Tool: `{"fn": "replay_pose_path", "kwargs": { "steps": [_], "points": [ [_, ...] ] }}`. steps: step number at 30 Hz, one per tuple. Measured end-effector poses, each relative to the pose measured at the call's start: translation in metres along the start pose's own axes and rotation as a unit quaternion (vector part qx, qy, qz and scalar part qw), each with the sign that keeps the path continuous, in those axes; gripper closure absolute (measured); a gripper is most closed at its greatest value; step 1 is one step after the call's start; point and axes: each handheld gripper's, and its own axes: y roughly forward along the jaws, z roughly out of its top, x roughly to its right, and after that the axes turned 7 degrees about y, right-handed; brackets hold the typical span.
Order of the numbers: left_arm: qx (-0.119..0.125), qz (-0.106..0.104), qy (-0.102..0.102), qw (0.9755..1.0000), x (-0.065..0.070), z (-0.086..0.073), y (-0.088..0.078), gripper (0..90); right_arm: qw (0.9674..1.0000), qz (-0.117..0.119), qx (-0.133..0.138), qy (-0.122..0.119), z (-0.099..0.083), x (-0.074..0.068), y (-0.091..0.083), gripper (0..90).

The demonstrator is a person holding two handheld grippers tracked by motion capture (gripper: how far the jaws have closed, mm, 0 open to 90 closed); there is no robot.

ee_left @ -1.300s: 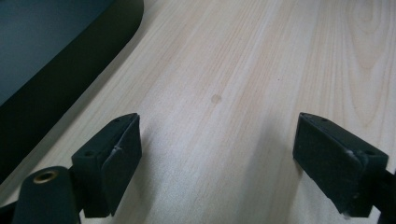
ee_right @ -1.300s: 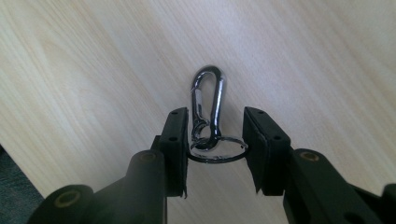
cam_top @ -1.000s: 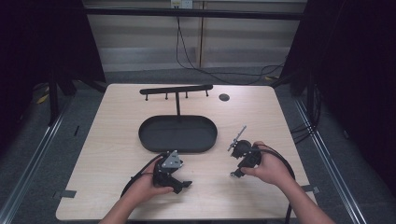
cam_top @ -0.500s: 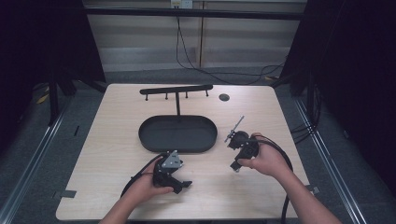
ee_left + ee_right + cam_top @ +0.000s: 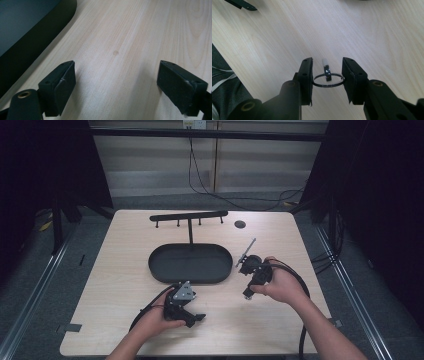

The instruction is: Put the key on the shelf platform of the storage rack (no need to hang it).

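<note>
Left to right across the table [image 5: 110,270]. Your left gripper [image 5: 192,317] rests low on the wood just in front of the black oval tray [image 5: 190,262]; in the left gripper view its jaws stand wide apart over bare tabletop with nothing between them, and the tray's rim [image 5: 37,42] lies off to one side. Behind the tray stands a black hook rack [image 5: 189,216], and a small dark disc [image 5: 240,224] lies near it.

Your right gripper [image 5: 327,75] is closed on a thin key ring [image 5: 328,81], pinched across its width so each pad bears on the wire rim. A small tag or key [image 5: 325,68] hangs through the ring, its pale tip pointing away from the camera. In the high view the same gripper [image 5: 252,270] is held to the right of the tray, just above the table, with a slim pale piece [image 5: 246,251] projecting from it.

Handling, as a judgement: the ring is light, stiff and smooth. Held edge-on, it may pivot or spring out of the pads if you squeeze unevenly. Keep the grip on opposite sides of the rim and move gently, since the hanging piece will swing.
</note>
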Motion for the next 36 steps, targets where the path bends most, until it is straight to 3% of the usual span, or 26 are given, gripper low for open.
{"fn": "replay_pose_path", "kwargs": {
  "steps": [9, 36],
  "points": [
    [0.000, 0.000, 0.000, 1.0000, 0.000, 0.000, 0.000, 15.2, 0.9999, 0.002, 0.012, -0.004, 0.010, 0.001, -0.008, 62.5],
    [0.000, 0.001, -0.001, 1.0000, 0.000, 0.000, 0.000, 15.2, 0.9998, -0.008, 0.006, -0.019, 0.044, -0.006, -0.016, 62.5]
  ]
}}
